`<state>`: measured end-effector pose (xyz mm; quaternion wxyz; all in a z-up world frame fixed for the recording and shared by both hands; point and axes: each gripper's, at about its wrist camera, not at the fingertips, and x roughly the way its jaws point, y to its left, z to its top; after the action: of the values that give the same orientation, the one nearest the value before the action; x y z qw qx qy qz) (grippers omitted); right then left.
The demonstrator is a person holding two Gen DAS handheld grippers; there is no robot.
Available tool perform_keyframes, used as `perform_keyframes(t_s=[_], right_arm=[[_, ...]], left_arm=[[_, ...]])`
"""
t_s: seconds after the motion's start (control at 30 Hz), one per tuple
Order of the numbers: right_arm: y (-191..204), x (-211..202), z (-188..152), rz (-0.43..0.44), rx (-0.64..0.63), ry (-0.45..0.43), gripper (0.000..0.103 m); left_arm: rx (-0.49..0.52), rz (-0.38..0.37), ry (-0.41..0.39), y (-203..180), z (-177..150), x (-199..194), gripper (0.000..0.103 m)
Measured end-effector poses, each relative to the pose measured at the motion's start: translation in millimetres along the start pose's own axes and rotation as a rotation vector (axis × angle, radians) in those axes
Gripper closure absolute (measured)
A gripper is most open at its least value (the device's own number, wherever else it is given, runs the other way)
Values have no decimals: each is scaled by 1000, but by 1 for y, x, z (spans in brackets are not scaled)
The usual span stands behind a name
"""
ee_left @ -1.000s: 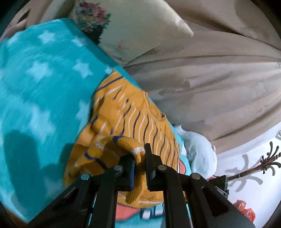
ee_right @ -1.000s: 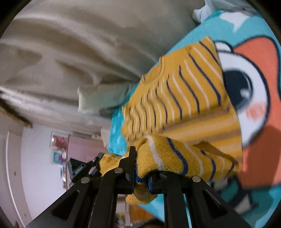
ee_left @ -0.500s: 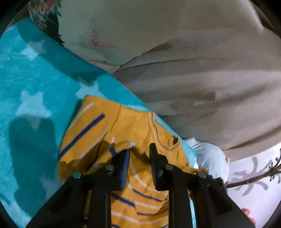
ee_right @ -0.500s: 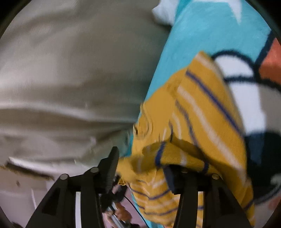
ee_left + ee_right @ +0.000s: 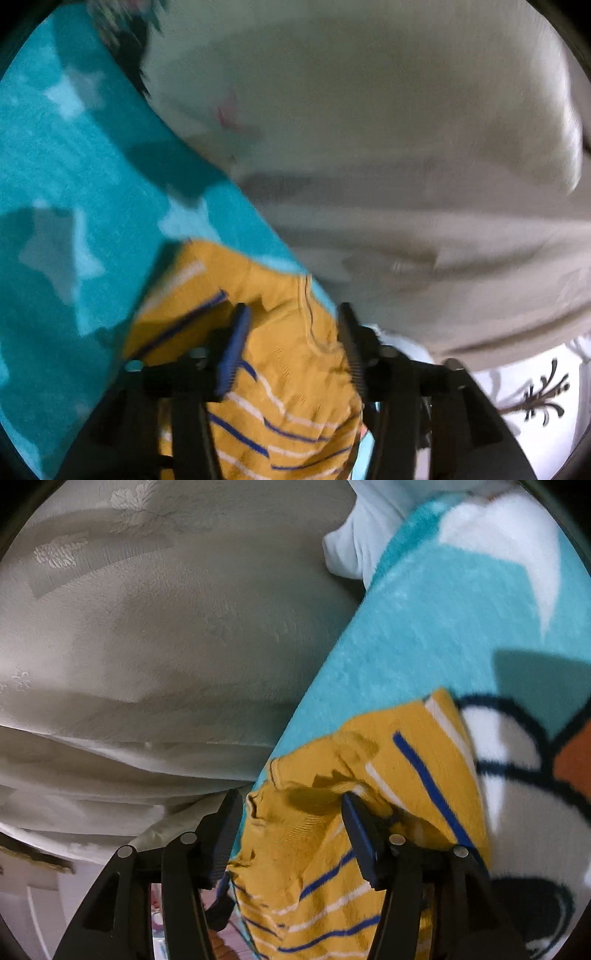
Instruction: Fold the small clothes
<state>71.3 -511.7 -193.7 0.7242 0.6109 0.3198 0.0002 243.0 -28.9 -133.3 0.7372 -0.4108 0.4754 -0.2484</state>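
From the left wrist view, the left gripper [image 5: 291,347] has let go of the folded-over edge it was pinching a second ago. Its jaws are opening and stand apart, with the mustard striped sweater [image 5: 280,373] lying slack between them, pressed by neither pad. The sweater rests on the teal star-patterned blanket [image 5: 74,177], its neckline just beside the blanket's far edge. Beyond that edge hangs a beige curtain [image 5: 406,166], and a pale embroidered pillow [image 5: 229,92] sits up to the left, close but not in the way.

From the right wrist view, the right gripper [image 5: 291,834] has released too. Its jaws are opening wide, and the hem that it carried over now lies dropped on the sweater's upper part [image 5: 321,812], somewhat rumpled near the collar. This reads as one fold laid down, bottom brought up to the neck. The blanket's cartoon print [image 5: 509,760] shows to the right, and a white cloth [image 5: 362,542] lies at its far edge. Nothing blocks either gripper, though the bunched top layer likely wants smoothing before another fold.
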Motion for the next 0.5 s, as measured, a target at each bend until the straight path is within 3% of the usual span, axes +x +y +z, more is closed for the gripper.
perform_keyframes(t_s=[0.07,0.17,0.23,0.4,0.5], right_arm=[[4,-5,3,-15,-13,-34,32],[15,-18,1,-19,-40,-43,32],[32,-22,-10,-43,-125,-25,32],[72,7,-56,-82,-358,144,32],[74,39,-70,-142,-415,237,32]], left_arm=[[-8,3,-32,1,3,-14,49],[41,63,-57,-7,-2,-29,49],[99,97,-56,-19,-12,-31,49],[330,166,32,-55,-49,-5,48],[445,280,114,-61,-61,33,47]])
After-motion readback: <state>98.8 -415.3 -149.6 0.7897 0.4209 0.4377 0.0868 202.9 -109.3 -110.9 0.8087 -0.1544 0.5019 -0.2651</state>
